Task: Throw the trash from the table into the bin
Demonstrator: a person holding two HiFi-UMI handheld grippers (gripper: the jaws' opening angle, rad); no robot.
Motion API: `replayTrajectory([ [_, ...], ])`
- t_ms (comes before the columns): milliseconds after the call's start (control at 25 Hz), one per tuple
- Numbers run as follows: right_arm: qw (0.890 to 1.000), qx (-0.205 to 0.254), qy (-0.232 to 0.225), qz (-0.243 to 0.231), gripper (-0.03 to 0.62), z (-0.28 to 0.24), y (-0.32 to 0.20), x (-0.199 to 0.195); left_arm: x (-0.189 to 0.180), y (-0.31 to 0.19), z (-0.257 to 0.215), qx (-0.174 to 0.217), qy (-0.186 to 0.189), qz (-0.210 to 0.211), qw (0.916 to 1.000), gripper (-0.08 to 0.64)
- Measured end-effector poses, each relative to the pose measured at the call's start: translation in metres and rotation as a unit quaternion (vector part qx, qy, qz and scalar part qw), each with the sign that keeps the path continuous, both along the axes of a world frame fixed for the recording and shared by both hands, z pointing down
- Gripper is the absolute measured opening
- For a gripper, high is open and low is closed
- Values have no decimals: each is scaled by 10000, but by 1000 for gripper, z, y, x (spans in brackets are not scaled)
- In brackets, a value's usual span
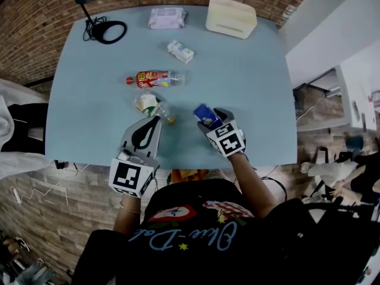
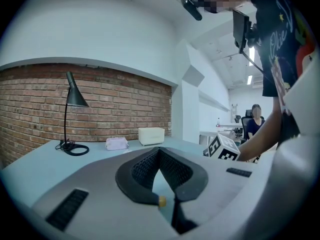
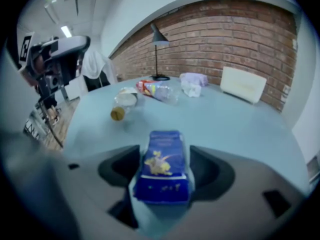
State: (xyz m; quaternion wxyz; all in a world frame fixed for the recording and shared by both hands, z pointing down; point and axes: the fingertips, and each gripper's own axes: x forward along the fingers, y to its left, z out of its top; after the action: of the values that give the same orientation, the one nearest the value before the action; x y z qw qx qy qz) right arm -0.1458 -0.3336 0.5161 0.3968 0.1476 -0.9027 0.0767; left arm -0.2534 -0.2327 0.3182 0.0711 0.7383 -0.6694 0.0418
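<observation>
A blue carton (image 1: 203, 113) lies on the light blue table (image 1: 249, 88) near its front edge. My right gripper (image 1: 211, 122) tilts down over it, open, one jaw on each side of the carton (image 3: 162, 169); I see no pad pressing on it. To the left, my left gripper (image 1: 157, 120) is shut and holds nothing, its tips just short of a crushed clear bottle (image 1: 149, 104) with a gold cap (image 1: 170, 120). Behind that lies a red-labelled bottle (image 1: 155, 78), and further back a small white carton (image 1: 180, 51). No bin is in view.
At the back of the table stand a black desk lamp (image 1: 104, 29), a pack of wipes (image 1: 167, 18) and a beige box (image 1: 231, 16). A brick wall runs behind the table. A seated person (image 2: 256, 120) shows far off in the left gripper view.
</observation>
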Motion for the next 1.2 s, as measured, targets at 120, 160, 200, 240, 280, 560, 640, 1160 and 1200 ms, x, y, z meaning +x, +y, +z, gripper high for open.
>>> replayTrajectory([
  [120,10000,-16,7,-22,293,1,1,-1,-2,1,1,-31,5,-11,10000,8],
  [160,10000,0,11,-48,293,0,2,-1,-2,1,1,-45,-4,-2,10000,8],
  [200,10000,5,15,-70,292,0,2,-1,-1,1,2,-77,-15,11,10000,8],
  [240,10000,-20,7,-74,291,0,3,-1,-1,1,3,-120,-23,21,9999,8],
  [280,10000,-68,-9,-63,291,1,3,-1,-1,2,3,-158,-27,28,9999,8],
  [560,9997,-179,-42,141,290,2,0,1,2,1,-1,15,-3,30,10000,8],
  [640,9996,-199,-55,195,275,2,-1,2,2,2,-1,23,-21,33,10000,8],
  [1160,9969,-132,-469,625,268,-26,5,18,7,19,2,57,-58,57,10000,8],
  [1200,9965,-106,-514,653,268,-30,6,19,9,20,1,64,-40,72,9999,8],
])
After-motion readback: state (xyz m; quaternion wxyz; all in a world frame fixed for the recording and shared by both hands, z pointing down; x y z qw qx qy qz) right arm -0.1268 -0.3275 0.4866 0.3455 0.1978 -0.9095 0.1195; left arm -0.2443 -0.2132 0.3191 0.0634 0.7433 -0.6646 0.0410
